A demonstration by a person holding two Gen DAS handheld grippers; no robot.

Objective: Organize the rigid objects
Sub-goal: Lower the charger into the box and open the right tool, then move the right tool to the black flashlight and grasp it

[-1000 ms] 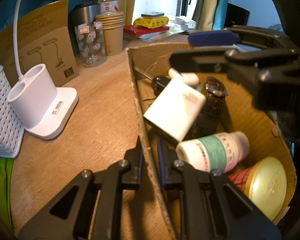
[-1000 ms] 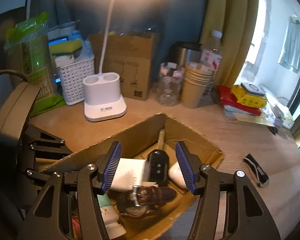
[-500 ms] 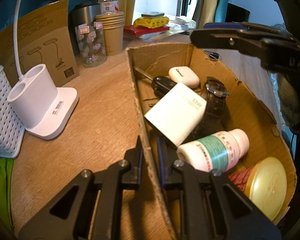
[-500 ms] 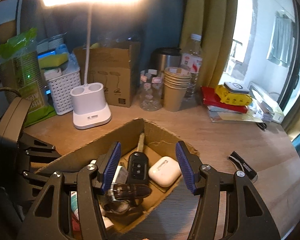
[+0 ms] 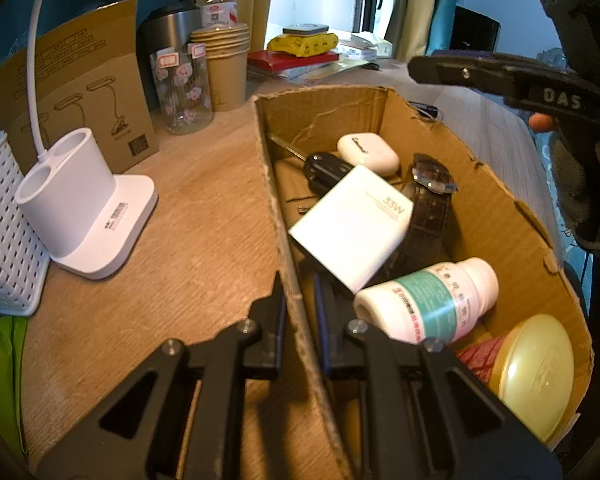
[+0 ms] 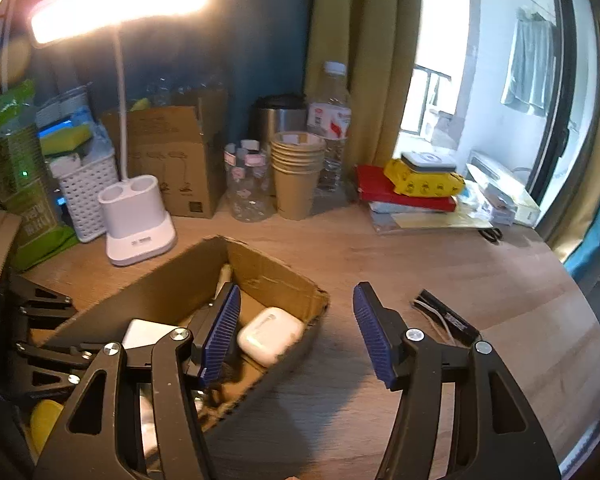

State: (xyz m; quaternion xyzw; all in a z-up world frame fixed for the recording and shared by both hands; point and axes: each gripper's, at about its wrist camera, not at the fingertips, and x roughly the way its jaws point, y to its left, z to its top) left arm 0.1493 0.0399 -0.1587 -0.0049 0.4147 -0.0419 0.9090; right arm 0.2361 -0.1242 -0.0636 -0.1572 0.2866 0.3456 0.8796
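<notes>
A cardboard box [image 5: 496, 216] [image 6: 272, 276] sits on the wooden desk. It holds a white earbud case [image 5: 367, 153] [image 6: 270, 335], a black car key [image 5: 324, 168], a white charger [image 5: 354, 222], a brown watch [image 5: 430, 196], a white pill bottle [image 5: 428, 300] and a yellow-lidded jar [image 5: 536, 376]. My left gripper [image 5: 299, 312] is shut on the box's left wall. My right gripper [image 6: 298, 336] is open and empty, above the box's far right corner and the desk. A small black object with a white cord [image 6: 446, 314] lies on the desk to the right.
A white lamp base [image 5: 88, 216] [image 6: 138, 216], a white basket [image 5: 4, 236], a lamp carton [image 6: 172, 160], a clear jar [image 5: 182, 88], paper cups [image 6: 298, 172], a steel mug, a water bottle and a stack of books [image 6: 404, 192] line the back of the desk.
My right gripper has risen and moved right, away from the inside of the box toward the open desk. The left gripper and the box have stayed put.
</notes>
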